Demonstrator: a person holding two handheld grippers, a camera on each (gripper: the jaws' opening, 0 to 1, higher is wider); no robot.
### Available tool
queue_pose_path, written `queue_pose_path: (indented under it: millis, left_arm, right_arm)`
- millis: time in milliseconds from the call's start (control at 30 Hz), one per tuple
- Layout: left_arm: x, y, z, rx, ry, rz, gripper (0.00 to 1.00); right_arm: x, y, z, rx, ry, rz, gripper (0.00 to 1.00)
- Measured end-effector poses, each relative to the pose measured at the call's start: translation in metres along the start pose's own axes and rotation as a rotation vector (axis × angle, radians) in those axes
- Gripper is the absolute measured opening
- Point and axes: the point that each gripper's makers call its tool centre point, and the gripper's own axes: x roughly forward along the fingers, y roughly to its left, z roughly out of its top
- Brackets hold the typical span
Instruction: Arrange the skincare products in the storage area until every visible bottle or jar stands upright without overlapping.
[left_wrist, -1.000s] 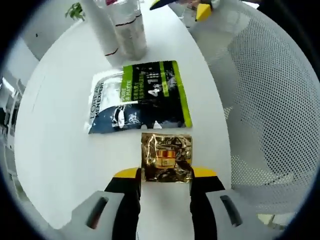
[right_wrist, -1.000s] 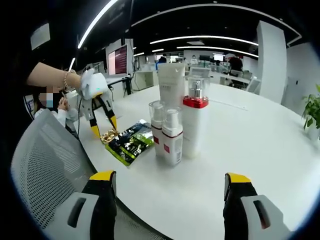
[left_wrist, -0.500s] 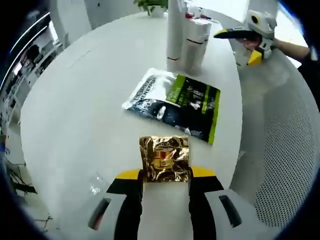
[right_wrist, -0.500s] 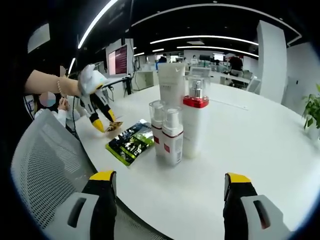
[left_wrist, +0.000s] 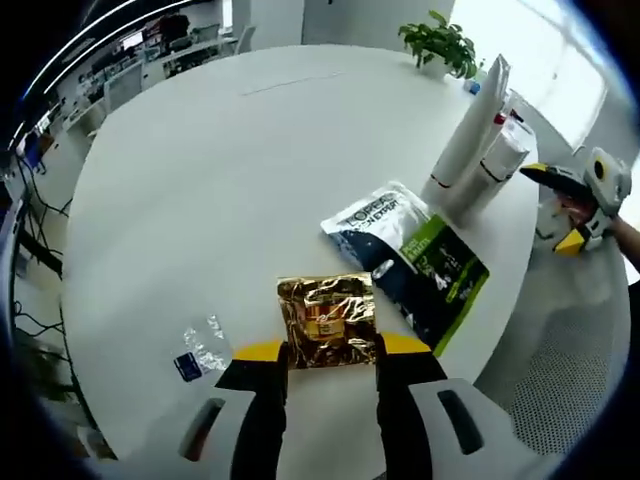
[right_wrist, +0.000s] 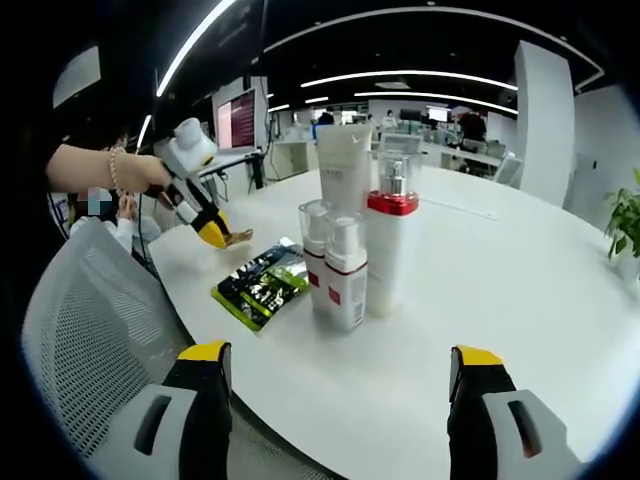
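My left gripper (left_wrist: 330, 350) is shut on a crinkled gold sachet (left_wrist: 325, 318) and holds it above the white table (left_wrist: 200, 180). In the right gripper view the same left gripper (right_wrist: 212, 232) hovers beyond the flat packets, the gold sachet (right_wrist: 237, 237) at its tip. A tall white tube (right_wrist: 345, 170), a red-collared pump bottle (right_wrist: 390, 250) and two small spray bottles (right_wrist: 332, 268) stand upright together. My right gripper (right_wrist: 340, 385) is open near the table's edge, holding nothing. The upright bottles (left_wrist: 480, 150) and the right gripper (left_wrist: 575, 200) also appear in the left gripper view.
Flat green, black and white sachet packets (left_wrist: 405, 258) lie overlapped beside the bottles, also seen as packets (right_wrist: 260, 283) left of them. A small clear wrapper (left_wrist: 200, 348) lies near the table edge. A grey mesh chair (right_wrist: 90, 330) stands by the table. A potted plant (left_wrist: 440, 40) sits far off.
The left gripper has lifted the gold sachet up and away from the flat packets, swinging its view round over the table. The right gripper has stayed still and open.
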Motion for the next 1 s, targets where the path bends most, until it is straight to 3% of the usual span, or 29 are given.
queue_pose_path:
  millis: [333, 400, 533, 667, 1000]
  left_arm:
    - [0.007, 0.001, -0.006, -0.115, 0.017, 0.047, 0.34]
    - [0.006, 0.003, -0.007, -0.187, 0.015, 0.077, 0.34]
    - [0.014, 0.014, -0.002, -0.302, -0.011, 0.106, 0.34]
    - [0.023, 0.022, 0.007, -0.343, -0.029, 0.110, 0.34]
    - [0.026, 0.015, 0.015, -0.495, -0.082, 0.164, 0.36]
  right_arm:
    - [0.000, -0.001, -0.001, 0.004, 0.000, 0.003, 0.96]
    - [0.000, -0.001, 0.000, 0.005, -0.002, 0.003, 0.96]
    - [0.000, -0.001, 0.000, 0.006, -0.004, 0.001, 0.96]
    - [0.000, -0.001, -0.001, 0.004, 0.000, 0.003, 0.96]
    - [0.000, -0.001, -0.002, 0.006, 0.004, 0.003, 0.96]
